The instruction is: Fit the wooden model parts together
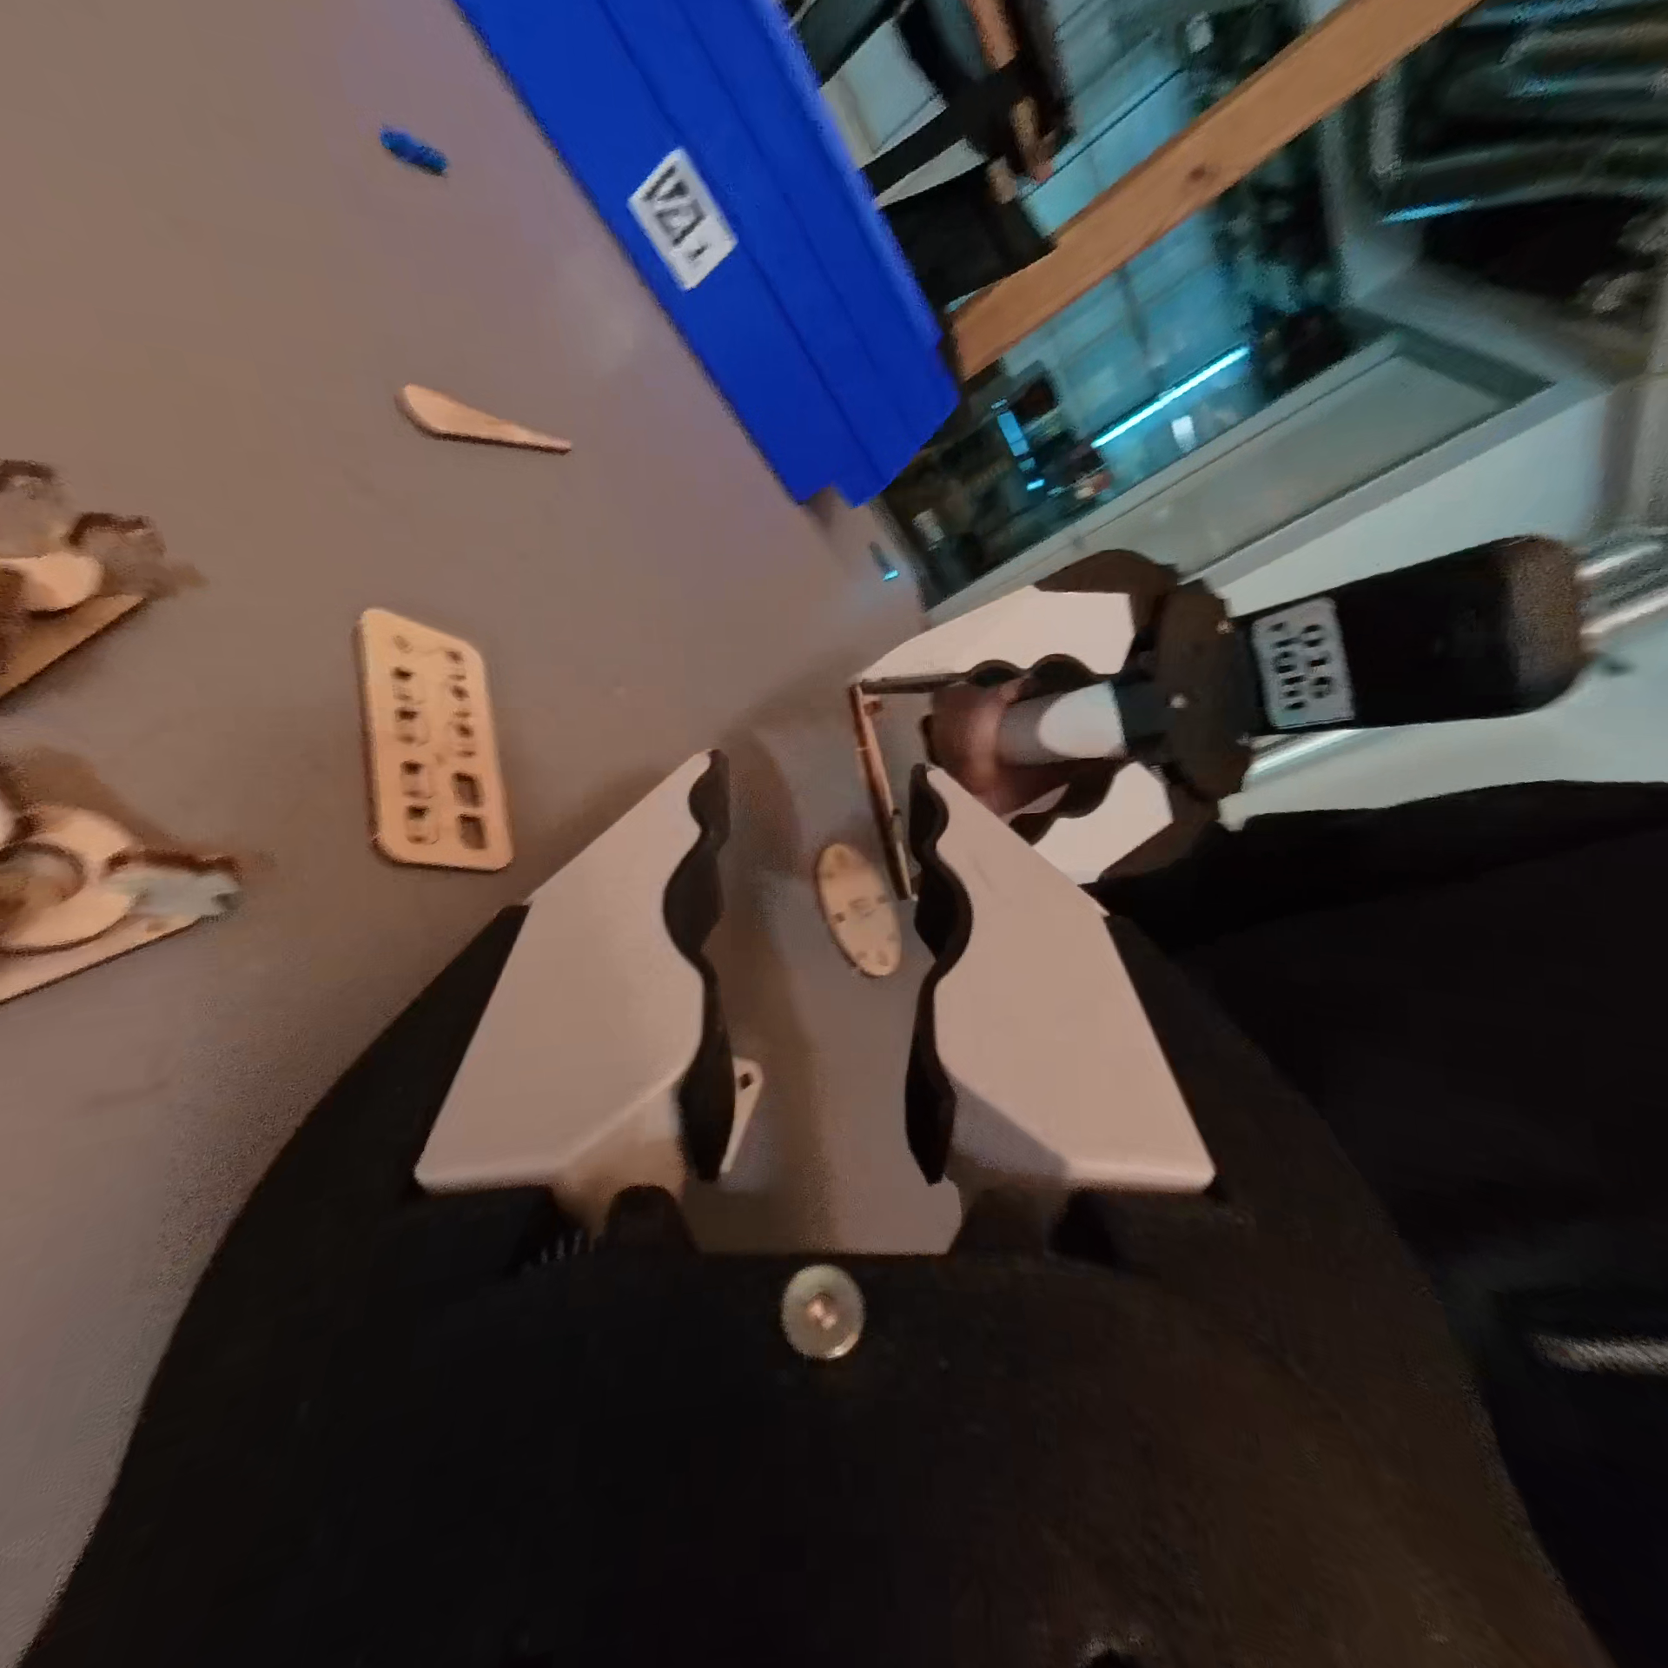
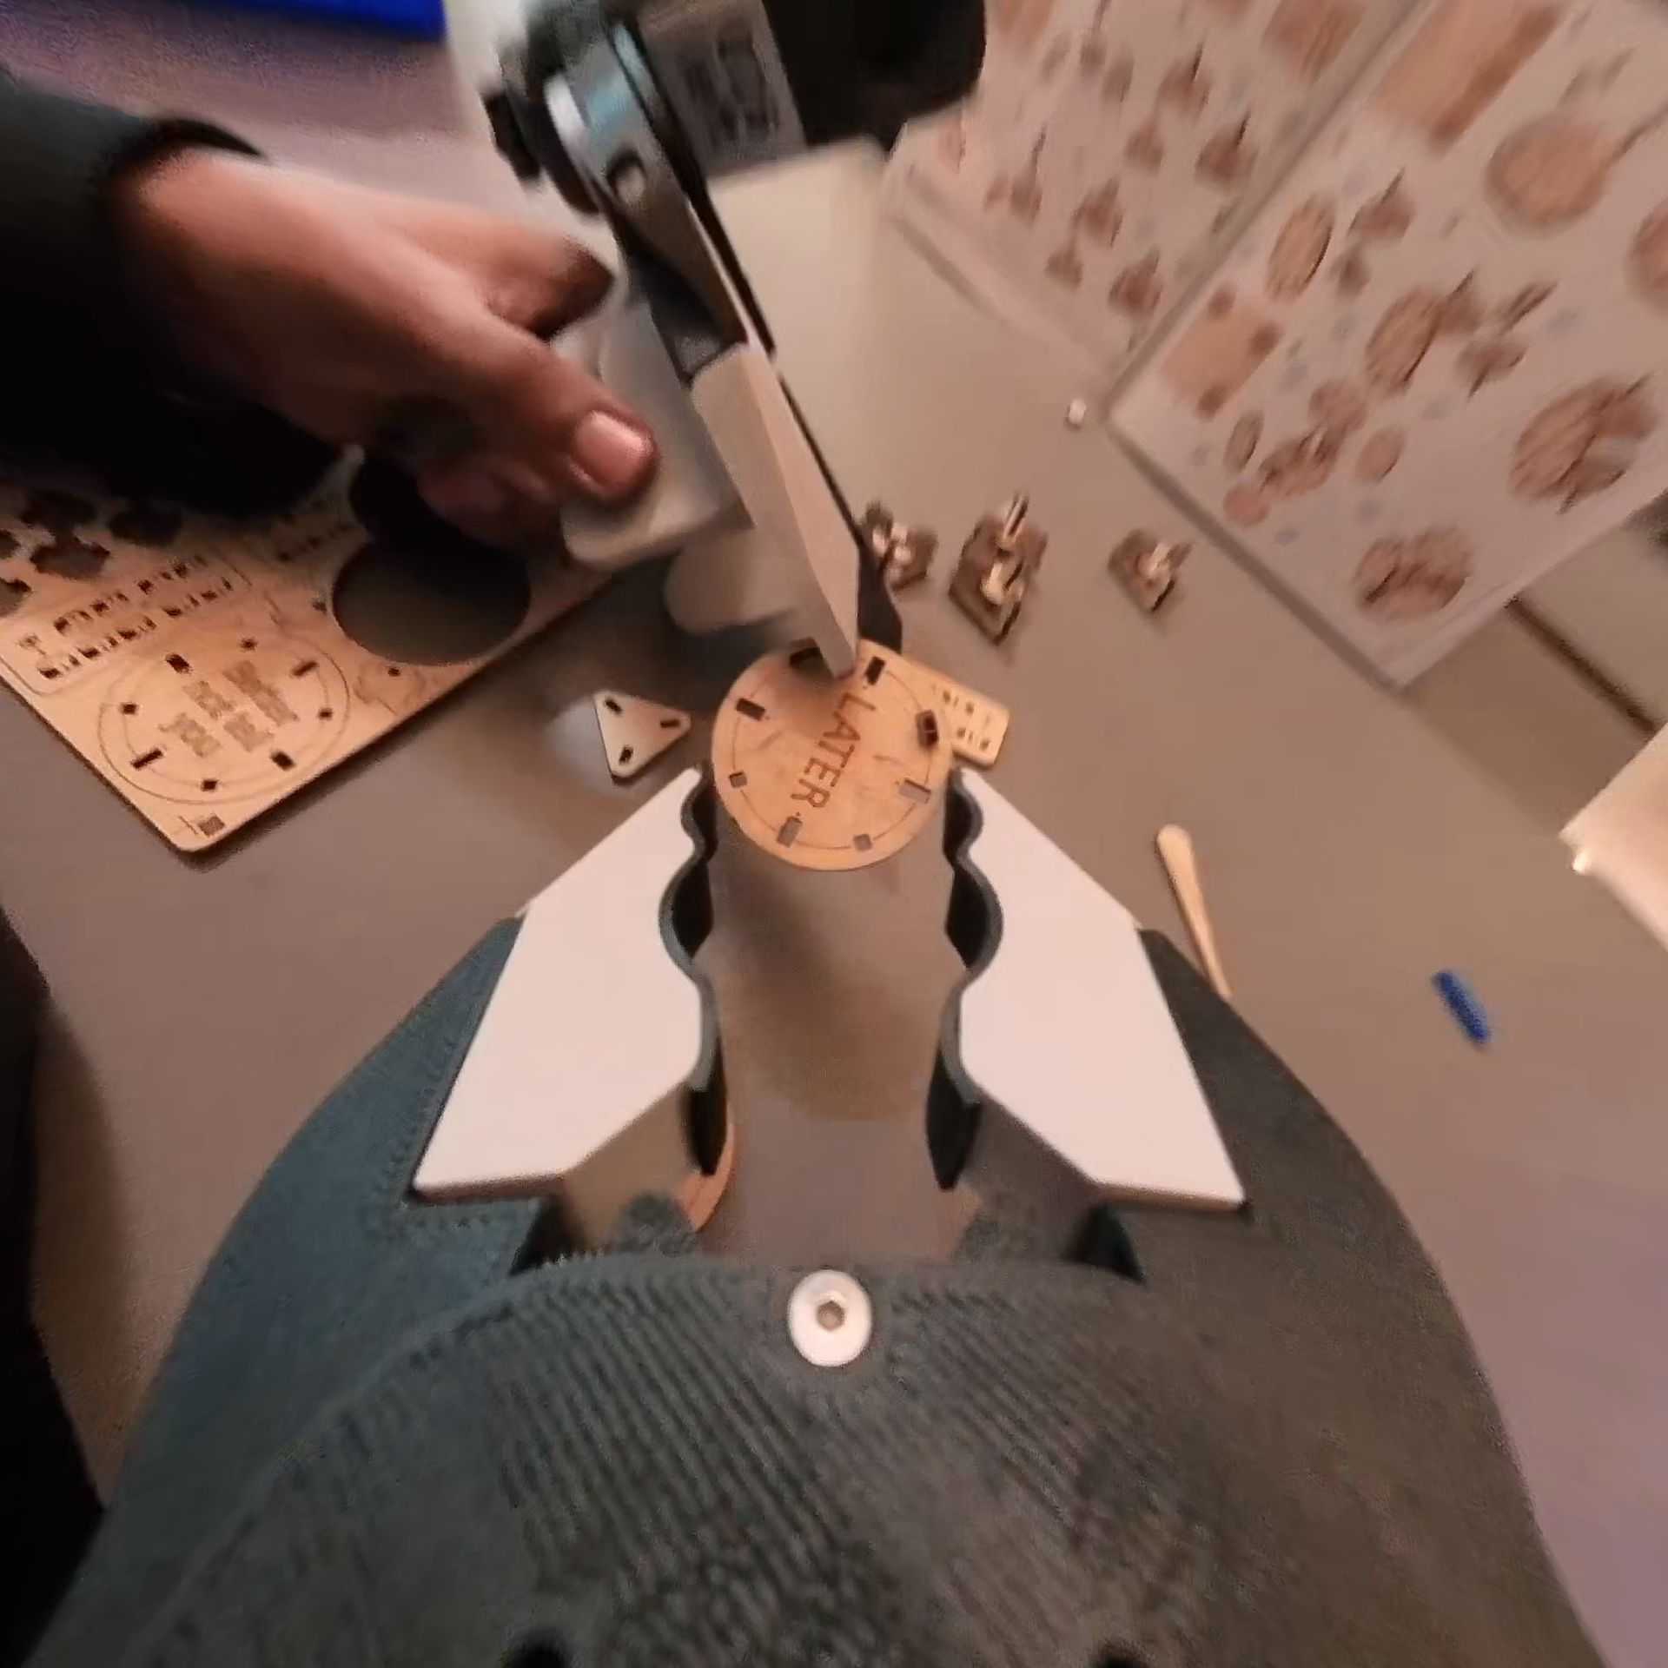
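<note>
Disc at my right tongs' tips

Right gripper (image 2: pixel 826 803) spread, wooden disc (image 2: pixel 830 767) just beyond; left gripper (image 1: pixel 817 812) spread too (tip touching disc).

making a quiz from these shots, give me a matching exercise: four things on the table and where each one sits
Things:
1. round wooden disc
2. wooden triangle
3. blue bin
4. cut-out wooden sheet

Places:
A. under the hand
B. far edge of the table
C. between the right gripper's fingertips, left gripper touching its top
D. just left of the disc

Pairs: 1-C, 2-D, 3-B, 4-A
</note>
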Motion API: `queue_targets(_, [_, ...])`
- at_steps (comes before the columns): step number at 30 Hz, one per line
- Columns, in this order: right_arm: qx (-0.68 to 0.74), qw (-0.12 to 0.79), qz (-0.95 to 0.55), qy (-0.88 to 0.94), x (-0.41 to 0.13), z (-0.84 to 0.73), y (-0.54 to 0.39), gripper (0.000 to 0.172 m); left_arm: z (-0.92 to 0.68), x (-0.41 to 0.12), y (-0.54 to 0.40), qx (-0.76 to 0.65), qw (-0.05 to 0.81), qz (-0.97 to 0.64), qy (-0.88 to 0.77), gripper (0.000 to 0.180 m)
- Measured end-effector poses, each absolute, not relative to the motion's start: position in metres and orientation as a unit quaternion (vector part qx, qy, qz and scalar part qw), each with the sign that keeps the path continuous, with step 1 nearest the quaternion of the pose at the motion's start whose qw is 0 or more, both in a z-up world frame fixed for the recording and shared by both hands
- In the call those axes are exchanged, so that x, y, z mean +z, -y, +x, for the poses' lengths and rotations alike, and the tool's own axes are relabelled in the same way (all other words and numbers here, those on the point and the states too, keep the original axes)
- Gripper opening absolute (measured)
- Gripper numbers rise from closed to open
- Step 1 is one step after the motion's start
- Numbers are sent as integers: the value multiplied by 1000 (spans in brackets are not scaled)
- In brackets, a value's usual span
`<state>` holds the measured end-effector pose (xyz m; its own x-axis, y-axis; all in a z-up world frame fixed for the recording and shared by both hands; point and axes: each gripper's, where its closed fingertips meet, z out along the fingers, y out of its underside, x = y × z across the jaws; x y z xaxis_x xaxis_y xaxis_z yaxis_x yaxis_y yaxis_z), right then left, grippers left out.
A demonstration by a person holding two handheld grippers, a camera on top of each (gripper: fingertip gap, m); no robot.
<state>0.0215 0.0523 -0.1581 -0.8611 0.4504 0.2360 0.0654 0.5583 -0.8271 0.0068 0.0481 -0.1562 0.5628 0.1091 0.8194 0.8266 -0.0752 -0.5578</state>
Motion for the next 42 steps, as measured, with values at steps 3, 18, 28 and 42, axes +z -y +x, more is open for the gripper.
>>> queue_targets(3, [475, 234, -115, 840, -140, 24, -44, 49, 16, -134, -51, -373, 617, -615, 320, 31])
queue_targets(18, [707, -59, -182, 681, -84, 18, -38, 30, 21, -93, -33, -319, 709, -596, 204, 0])
queue_targets(28, [687, -73, -110, 714, -84, 27, -24, 8, 38, -93, -41, -294, 704, -629, 148, 0])
queue_targets(42, [676, -81, -113, 724, -90, 30, -27, 5, 39, -99, -43, -236, 694, -666, 141, 0])
